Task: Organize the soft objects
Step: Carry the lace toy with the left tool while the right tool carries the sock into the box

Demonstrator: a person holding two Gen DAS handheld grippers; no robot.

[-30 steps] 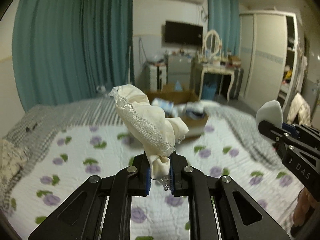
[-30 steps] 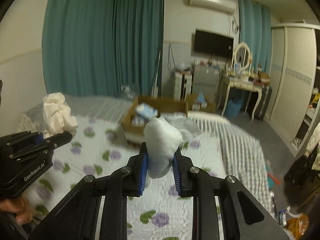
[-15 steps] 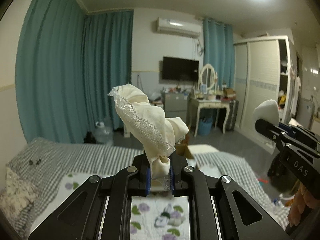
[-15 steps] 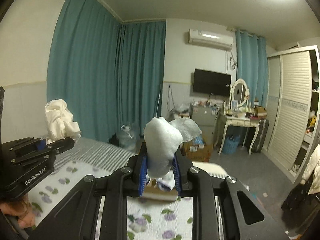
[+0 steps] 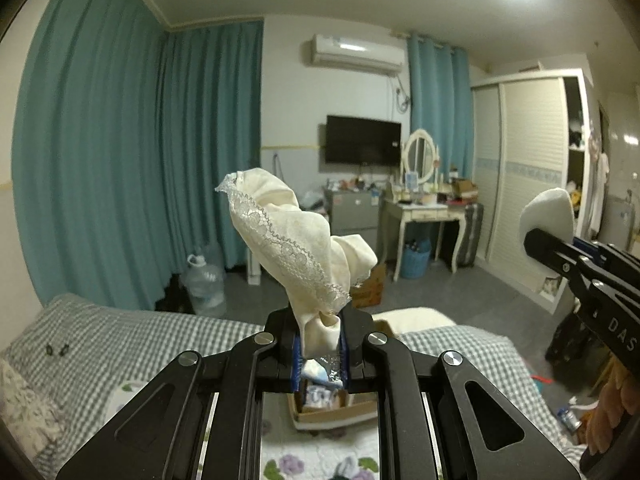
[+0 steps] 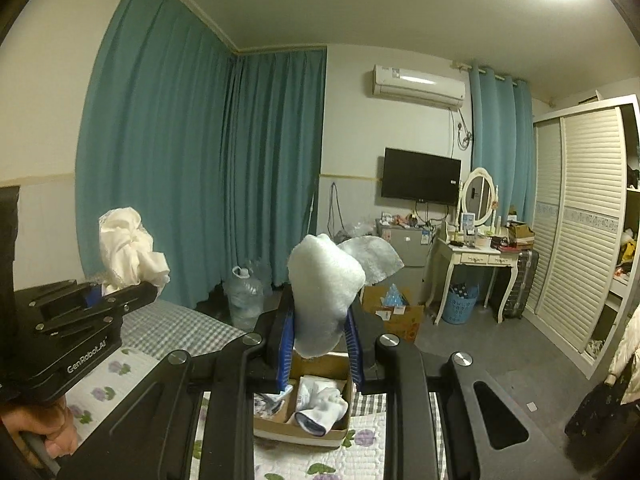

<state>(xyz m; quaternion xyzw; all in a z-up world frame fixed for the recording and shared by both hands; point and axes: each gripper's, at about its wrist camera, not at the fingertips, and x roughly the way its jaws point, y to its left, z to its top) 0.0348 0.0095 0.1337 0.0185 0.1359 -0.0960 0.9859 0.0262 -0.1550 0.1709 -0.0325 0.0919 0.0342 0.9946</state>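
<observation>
My left gripper (image 5: 320, 354) is shut on a cream cloth with a lace edge (image 5: 296, 240), which stands up above the jaws. It also shows in the right wrist view (image 6: 128, 248) at the left. My right gripper (image 6: 320, 340) is shut on a fluffy white soft item (image 6: 324, 288), which also shows in the left wrist view (image 5: 548, 216) at the right. Both are held up high above the bed. A cardboard box (image 6: 304, 432) with compartments holds rolled white socks (image 6: 320, 408) below the right gripper. The box also shows in the left wrist view (image 5: 332, 412).
The bed has a floral quilt (image 6: 104, 384) and a grey checked blanket (image 5: 140, 336). Beyond it stand teal curtains (image 5: 120, 200), a water jug (image 5: 204, 280), a dressing table (image 5: 420, 216), a wardrobe (image 6: 580, 240) and another cardboard box (image 6: 396, 312) on the floor.
Both grippers have tilted up with their items still held, so the view went from the bed surface to the far wall and ceiling. The grips are unchanged.
</observation>
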